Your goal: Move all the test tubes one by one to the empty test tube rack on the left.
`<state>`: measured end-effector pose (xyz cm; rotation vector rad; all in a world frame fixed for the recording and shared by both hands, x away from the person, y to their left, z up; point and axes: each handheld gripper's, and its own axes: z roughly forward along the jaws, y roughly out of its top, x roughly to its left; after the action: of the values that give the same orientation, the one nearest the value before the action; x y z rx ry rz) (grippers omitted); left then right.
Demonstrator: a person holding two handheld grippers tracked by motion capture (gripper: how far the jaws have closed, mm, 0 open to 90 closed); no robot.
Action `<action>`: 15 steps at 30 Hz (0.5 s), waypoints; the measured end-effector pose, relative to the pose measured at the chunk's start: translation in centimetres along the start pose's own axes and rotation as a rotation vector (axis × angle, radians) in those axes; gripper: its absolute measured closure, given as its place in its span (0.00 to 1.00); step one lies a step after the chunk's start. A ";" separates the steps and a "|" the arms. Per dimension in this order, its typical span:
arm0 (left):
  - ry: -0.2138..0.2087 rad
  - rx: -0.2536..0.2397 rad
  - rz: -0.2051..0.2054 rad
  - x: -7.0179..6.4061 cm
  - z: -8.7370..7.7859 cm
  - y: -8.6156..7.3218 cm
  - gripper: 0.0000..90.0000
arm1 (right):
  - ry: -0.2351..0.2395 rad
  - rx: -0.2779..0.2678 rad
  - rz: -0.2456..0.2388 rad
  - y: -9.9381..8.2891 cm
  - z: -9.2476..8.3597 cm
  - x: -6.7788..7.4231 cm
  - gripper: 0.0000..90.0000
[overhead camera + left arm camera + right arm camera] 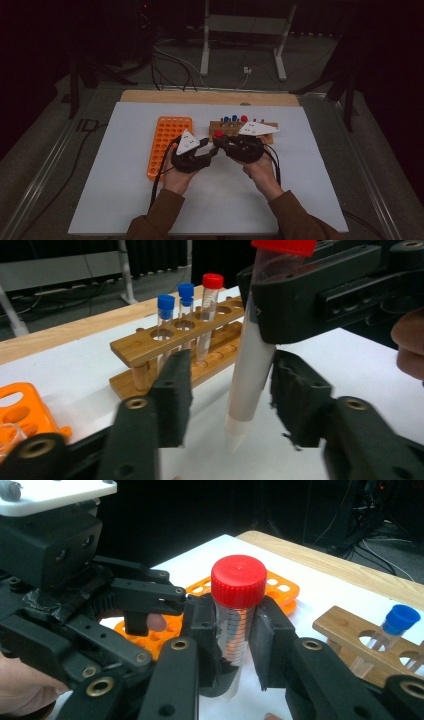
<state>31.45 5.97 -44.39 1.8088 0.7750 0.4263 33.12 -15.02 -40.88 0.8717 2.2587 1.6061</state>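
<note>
R claw (235, 645) clamped on red-cap tube (238, 612) mid-frame above worktop (125, 200), L claw (230, 395) apart w/ pads straddling its lower end: handoff risk, tube could drop if R lets go early.

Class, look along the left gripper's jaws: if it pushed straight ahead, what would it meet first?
Most likely the red-capped tube between its jaws, held by the right gripper. Beyond it stands the wooden rack; depth is unclear.
</note>
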 end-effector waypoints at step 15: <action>-0.028 -0.007 0.040 -0.3 -0.2 0.0 0.82 | 0.014 0.015 -0.005 -0.2 0.5 0.3 0.83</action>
<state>31.09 5.88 -44.28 1.8229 0.7182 0.4289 33.06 -14.53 -41.17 0.8601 2.2832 1.5997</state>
